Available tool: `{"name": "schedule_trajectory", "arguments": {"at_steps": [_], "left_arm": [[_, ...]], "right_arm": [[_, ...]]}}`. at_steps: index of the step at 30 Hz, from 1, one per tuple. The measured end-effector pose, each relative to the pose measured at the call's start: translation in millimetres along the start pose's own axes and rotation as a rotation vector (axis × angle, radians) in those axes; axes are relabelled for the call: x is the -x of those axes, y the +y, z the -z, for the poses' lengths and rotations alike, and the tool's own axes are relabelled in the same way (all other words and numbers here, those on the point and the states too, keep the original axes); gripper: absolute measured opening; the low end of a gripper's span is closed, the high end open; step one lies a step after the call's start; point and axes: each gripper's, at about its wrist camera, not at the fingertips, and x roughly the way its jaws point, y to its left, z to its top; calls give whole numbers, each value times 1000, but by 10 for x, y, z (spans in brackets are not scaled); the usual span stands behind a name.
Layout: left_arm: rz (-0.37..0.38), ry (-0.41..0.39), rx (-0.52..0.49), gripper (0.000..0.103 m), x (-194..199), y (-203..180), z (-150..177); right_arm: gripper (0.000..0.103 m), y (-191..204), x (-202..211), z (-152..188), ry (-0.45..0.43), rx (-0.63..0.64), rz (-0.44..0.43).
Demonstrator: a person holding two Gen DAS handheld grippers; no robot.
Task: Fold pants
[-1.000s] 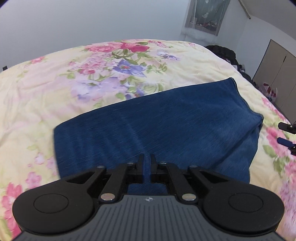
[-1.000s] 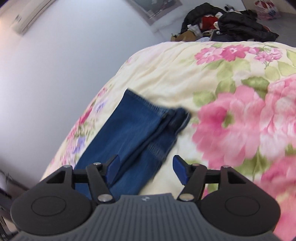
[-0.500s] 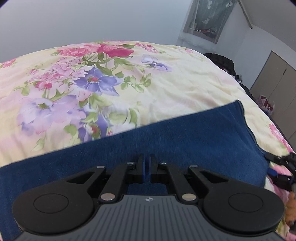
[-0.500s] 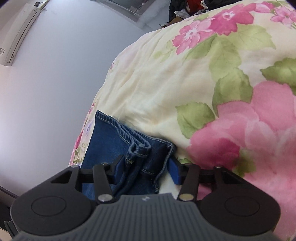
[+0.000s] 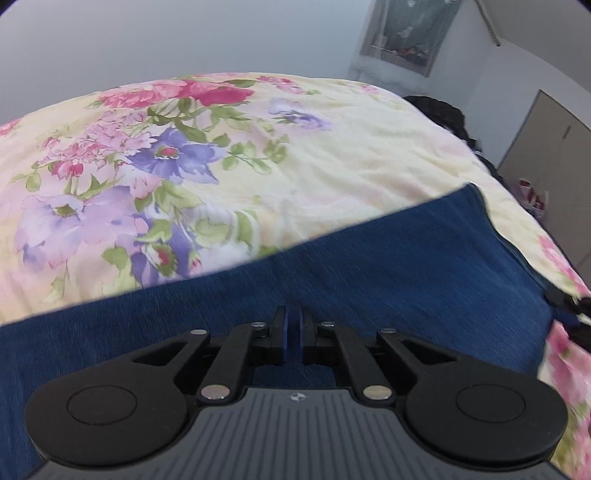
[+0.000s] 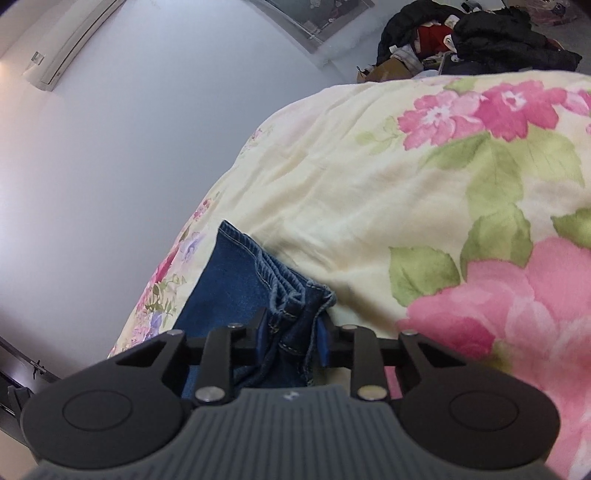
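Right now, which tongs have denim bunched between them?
The right tongs straddle the jeans waistband; the left tongs are pressed together with nothing visible between.

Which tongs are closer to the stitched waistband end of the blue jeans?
Right. The right tongs sit around the bunched stitched waistband of the blue denim jeans; the left tongs are shut over the plain middle, away from it.

Bed under floral quilt [image 5: 332, 155]. Plain pale wall [image 6: 129, 147], air conditioner [image 6: 70, 40] high up. Clothes pile [image 6: 480, 37] beyond bed. Curtained window [image 5: 406, 33], beige wardrobe doors [image 5: 546, 166].
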Motion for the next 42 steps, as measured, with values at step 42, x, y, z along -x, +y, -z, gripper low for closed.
{"name": "schedule_trajectory", "arguments": {"at_steps": [42], "left_arm": [[-86,-35,295,4,2742,2295,1553]], "right_arm": [[17,3345,-310,3222,417,788,-138]]}}
